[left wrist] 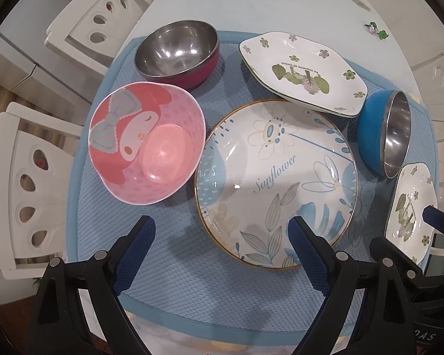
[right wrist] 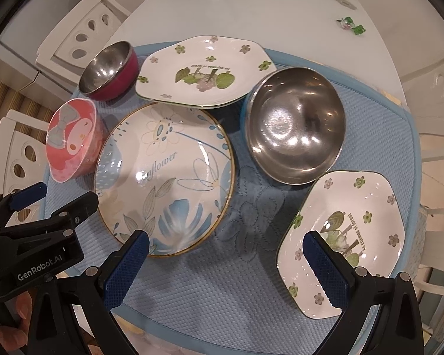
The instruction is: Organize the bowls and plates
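My right wrist view shows all of the near square floral plate [right wrist: 343, 242], which my left view catches only at its edge, while the left view looks fully into the pink bowl [left wrist: 146, 142]. Both the left gripper [left wrist: 222, 230] and right gripper [right wrist: 226, 247] hang wide open, empty. The Sunflower plate [left wrist: 276, 183] sits on the blue mat [left wrist: 192, 290] between my left fingers; the square plate lies under my right fingertip [right wrist: 325, 269].

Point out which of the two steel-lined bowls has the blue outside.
The blue-sided steel bowl, sitting between the two floral square plates. The other steel bowl has a magenta outside and sits at the mat's far left corner.
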Available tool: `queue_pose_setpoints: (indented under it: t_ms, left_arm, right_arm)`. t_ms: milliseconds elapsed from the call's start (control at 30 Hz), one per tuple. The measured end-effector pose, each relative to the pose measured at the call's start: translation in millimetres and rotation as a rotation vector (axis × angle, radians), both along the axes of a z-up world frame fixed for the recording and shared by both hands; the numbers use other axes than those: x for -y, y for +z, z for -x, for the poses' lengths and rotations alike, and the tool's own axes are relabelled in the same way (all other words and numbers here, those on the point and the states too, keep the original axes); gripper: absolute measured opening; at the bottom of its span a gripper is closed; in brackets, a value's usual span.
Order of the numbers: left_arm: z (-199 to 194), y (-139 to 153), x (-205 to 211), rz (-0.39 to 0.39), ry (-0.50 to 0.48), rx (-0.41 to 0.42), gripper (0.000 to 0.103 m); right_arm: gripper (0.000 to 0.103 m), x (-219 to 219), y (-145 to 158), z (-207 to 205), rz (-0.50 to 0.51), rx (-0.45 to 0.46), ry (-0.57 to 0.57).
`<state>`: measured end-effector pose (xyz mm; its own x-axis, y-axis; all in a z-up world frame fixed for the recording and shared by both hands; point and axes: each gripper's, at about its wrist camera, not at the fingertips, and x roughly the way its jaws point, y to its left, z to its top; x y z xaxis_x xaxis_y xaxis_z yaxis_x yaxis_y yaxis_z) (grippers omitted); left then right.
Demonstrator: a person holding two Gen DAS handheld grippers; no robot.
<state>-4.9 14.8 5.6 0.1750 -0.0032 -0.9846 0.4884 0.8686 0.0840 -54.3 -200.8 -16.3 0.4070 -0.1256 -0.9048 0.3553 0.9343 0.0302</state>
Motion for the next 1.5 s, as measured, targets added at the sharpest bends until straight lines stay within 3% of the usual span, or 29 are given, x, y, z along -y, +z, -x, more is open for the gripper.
queue_pose_setpoints:
  t_ms: [267,467,767,933,1133,1267,1333,1367,1500]
  left_arm:
    - [-4,0,-12,0.01,0.019,-0.005,0.091]
    - [-4,-6,-29,0.033,0.036,-0.015,0.091]
    - [20,-44,-63,0.069,0.092,-0.061,0.091]
    - [19,-73,-68,0.081,0.154,-0.119,0.091]
    - [14,-82,-53,0.092,0.127,-0.088,0.092]
    - [10,-98,-47,0.13,0.148,-0.125,0.092]
    - [7,-104,-42,0.138,0.153,-0.13,0.097]
    - [6,-107,-39,0.132,0.149,-0.125,0.103]
    - [-1,-112,-36,0.146,0.164,-0.111,0.103]
  right_arm:
    - [0.103,-4,-1,-3,-0.012,0.002,-0.001]
    - [0.103,-9,1,-6,-0.072,0.066,0.014]
    - [0.103,-23,-20,-31,-0.11,0.057,0.05]
    - [0.103,-27,-40,-54,-0.088,0.018,0.063]
    - [0.103,-18,-62,-76,-0.011,-0.034,0.054]
    - [0.103,-8,-80,-88,-0.03,-0.058,0.055]
    - [0.103,-3,-92,-95,-0.044,-0.075,0.053]
    - [0.103,-3,-94,-97,-0.036,-0.077,0.051]
    - [0.103,-7,-92,-102,0.015,-0.029,0.079]
